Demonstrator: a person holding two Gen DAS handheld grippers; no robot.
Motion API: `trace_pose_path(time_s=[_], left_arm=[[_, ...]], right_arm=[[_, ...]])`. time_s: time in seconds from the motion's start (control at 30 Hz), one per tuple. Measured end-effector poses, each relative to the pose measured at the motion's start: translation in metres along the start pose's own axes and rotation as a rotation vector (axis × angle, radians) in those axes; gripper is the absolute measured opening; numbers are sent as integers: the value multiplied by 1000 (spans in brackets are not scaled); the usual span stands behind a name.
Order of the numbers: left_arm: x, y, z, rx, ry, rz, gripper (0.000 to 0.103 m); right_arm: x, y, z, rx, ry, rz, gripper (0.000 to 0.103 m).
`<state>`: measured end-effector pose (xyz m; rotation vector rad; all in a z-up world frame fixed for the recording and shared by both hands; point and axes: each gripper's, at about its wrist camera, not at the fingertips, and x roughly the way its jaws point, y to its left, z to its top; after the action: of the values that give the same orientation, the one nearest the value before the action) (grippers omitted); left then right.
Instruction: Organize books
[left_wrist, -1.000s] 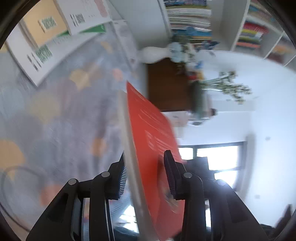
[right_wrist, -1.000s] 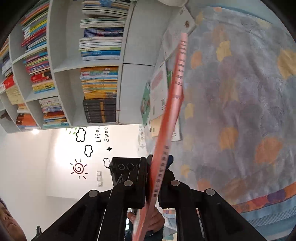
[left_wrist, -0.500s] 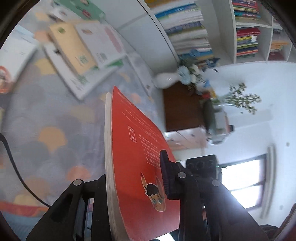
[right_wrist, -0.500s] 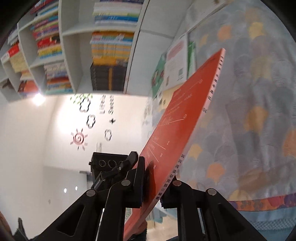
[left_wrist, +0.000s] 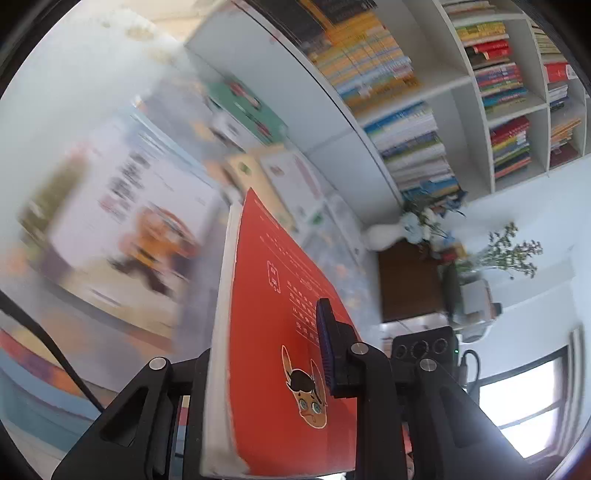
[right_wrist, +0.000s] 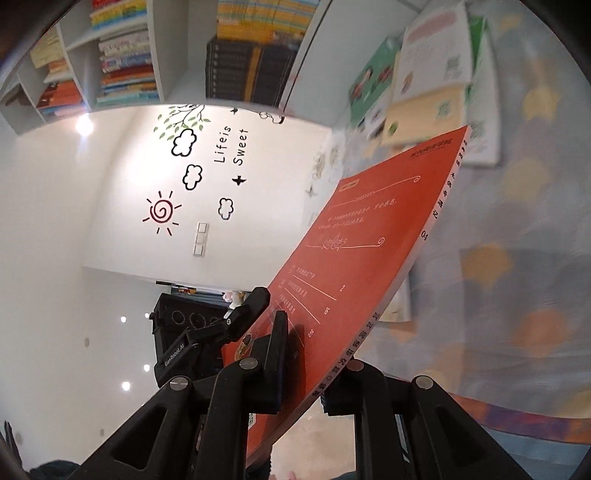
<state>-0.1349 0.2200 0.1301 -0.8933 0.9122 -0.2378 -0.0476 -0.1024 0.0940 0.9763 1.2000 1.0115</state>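
Note:
A red paperback (left_wrist: 280, 332) with a cartoon face on its cover is held off the floor by both grippers at once. My left gripper (left_wrist: 266, 354) has its jaws closing tight on the near edge, and its blue pad (left_wrist: 325, 347) presses on the cover. In the right wrist view the same red book (right_wrist: 369, 240) slants up to the right, with my right gripper (right_wrist: 314, 365) shut on its spine end. The left gripper (right_wrist: 207, 332) shows there as a black body clamped on the book's far side.
Several books (right_wrist: 424, 92) lie flat on the patterned rug (right_wrist: 517, 258) beside a white bookshelf (left_wrist: 461, 122) packed with stacked books. A large picture book (left_wrist: 140, 221) lies blurred at left. A vase of flowers (left_wrist: 402, 229), a brown cabinet (left_wrist: 406, 284) and a black cable (left_wrist: 44, 339) are nearby.
The left jaws, open around the red book a second ago, have shut on it. Both hands swung with the book, turning it from edge-on to cover-up, toward the shelf.

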Motion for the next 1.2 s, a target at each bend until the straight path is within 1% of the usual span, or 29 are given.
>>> trace_pose_path(time_s=[0.13,0.2,0.27,0.33,0.37,0.43,0.47,0.5,0.57,0.67,0.77,0.83,0.87,0.9,0.93,1.0,1.07,1.13,1.17,1.2], left_arm=[[-26,41,38,27,22,16,21],[-35,65,58,40,44,-2,21],[-38,84,70,25,71,-11,21],[-40,104,82,-1,107,-44,21],[-40,108,86,8,116,-48,21],[-40,115,94,56,137,-6,21],[-41,118,98,65,144,-4,21],[-43,121,101,64,145,-7,21],[-43,122,107,73,153,8,21],[-43,115,113,137,160,72,21],[-41,107,119,192,174,130,21],[-40,102,122,208,176,144,21],[-39,99,124,213,169,142,21],[-39,96,126,215,169,124,24],[-38,94,127,220,171,110,24],[-32,83,127,260,179,113,24],[-25,73,127,293,180,141,24],[-17,61,126,331,197,155,24],[-14,55,126,347,201,152,24],[-12,45,123,372,199,146,24]], right_arm=[[60,8,-9,14,-15,-3,13],[88,17,-6,11,-29,-30,14],[113,31,-6,-37,-51,-85,14],[137,46,-8,-96,-73,-159,14],[147,53,-10,-120,-79,-201,14],[169,67,-18,-206,-88,-311,15],[176,70,-21,-229,-96,-334,15],[181,71,-23,-225,-113,-325,15],[189,60,-22,-175,-133,-279,15],[206,36,-17,-82,-138,-207,15],[224,19,-13,-28,-160,-132,15],[231,12,-11,4,-179,-87,20],[235,6,-10,31,-189,-53,22],[243,5,-9,49,-186,-21,26],[247,1,-8,59,-183,27,28],[256,-8,-7,95,-203,147,28],[264,-24,-10,204,-243,264,28],[268,-36,-13,305,-266,356,29],[269,-44,-16,350,-274,392,31],[270,-52,-20,402,-279,433,39]])
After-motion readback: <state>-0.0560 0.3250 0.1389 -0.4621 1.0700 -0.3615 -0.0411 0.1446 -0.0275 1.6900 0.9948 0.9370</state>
